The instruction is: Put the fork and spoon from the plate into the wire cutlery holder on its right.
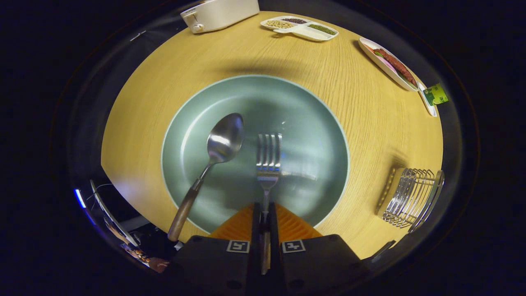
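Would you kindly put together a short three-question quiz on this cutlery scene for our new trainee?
1. True or false: the claw is shut on the fork.
2. Which utensil lies on the plate, clear of the claw's fingers? A) spoon B) knife C) ladle
3. Fill in: the wire cutlery holder sits on the wooden ____ beside the plate.

Key: 1 true, the fork's handle is pinched between both fingers; 2 A, the spoon; 3 table.

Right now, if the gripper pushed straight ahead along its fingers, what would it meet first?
The gripper is already shut on the silver metal fork, so the fork's tines lead. Ahead lies the bare pale green round plate, then probably its far rim; height above it is unclear.
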`<action>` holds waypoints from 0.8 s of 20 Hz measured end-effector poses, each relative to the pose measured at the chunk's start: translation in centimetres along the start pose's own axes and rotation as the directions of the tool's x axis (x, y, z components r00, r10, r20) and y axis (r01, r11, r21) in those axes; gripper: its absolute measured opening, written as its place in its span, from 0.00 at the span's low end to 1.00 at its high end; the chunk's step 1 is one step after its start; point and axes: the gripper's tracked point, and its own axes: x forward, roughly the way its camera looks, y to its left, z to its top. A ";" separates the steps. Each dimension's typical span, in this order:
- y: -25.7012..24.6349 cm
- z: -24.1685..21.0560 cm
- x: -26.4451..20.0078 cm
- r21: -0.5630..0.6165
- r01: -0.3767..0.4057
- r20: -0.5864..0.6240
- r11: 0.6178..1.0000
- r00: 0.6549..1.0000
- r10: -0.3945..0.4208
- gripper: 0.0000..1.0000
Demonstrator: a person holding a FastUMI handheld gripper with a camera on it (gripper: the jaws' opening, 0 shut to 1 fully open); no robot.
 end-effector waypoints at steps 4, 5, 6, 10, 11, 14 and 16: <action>-0.1 0.1 0.0 0.059 -0.051 -0.007 0.997 0.999 0.052 0.06; -0.4 0.1 -0.1 0.077 -0.057 -0.005 0.995 0.998 0.058 0.06; -0.4 0.2 -0.3 0.096 -0.069 0.000 0.993 0.998 0.070 0.06; -0.9 1.3 -3.0 0.164 -0.136 0.052 0.977 0.990 0.129 0.06; -1.2 1.5 -3.9 0.164 -0.147 0.065 0.975 0.988 0.138 0.06; -1.8 1.7 -7.0 0.168 -0.184 0.102 0.968 0.980 0.168 0.06; -2.9 1.4 -9.5 0.159 -0.203 0.112 0.966 0.976 0.186 0.06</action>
